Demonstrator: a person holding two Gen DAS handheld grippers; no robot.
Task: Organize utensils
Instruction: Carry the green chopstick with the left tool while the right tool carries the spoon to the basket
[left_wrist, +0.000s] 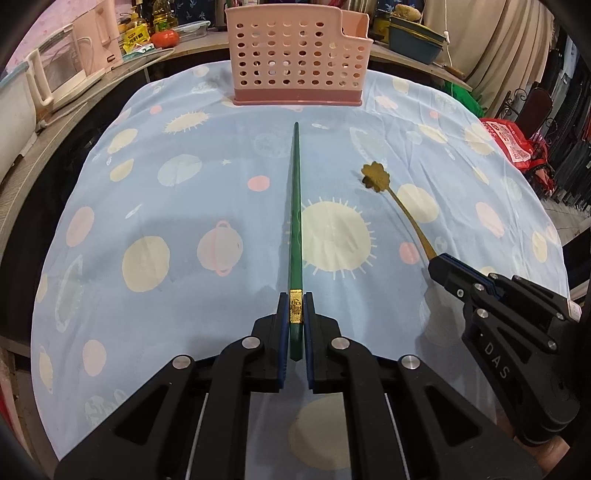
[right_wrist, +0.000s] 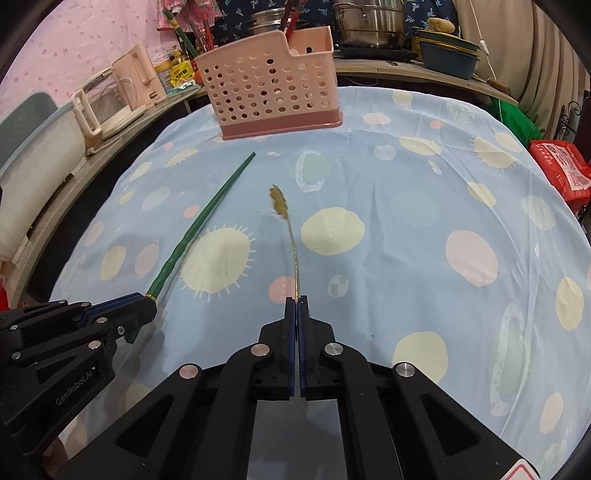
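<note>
Tablecloth's far edge carries the caddy (left_wrist: 297, 55); left gripper (left_wrist: 295, 314) pinches chopsticks (left_wrist: 295, 206), right gripper (right_wrist: 296, 306) pinches spoon (right_wrist: 291, 236), both aimed there for loading.

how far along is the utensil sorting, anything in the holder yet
Nothing from the cloth looks stowed yet. The pink holder stands at the far end of the table; whether the red sticks at its back corner are inside it is unclear. In hand: the left gripper is shut on the green chopsticks, the right gripper on the gold flower-head spoon. Left to do: carry both to the holder and drop them in.
</note>
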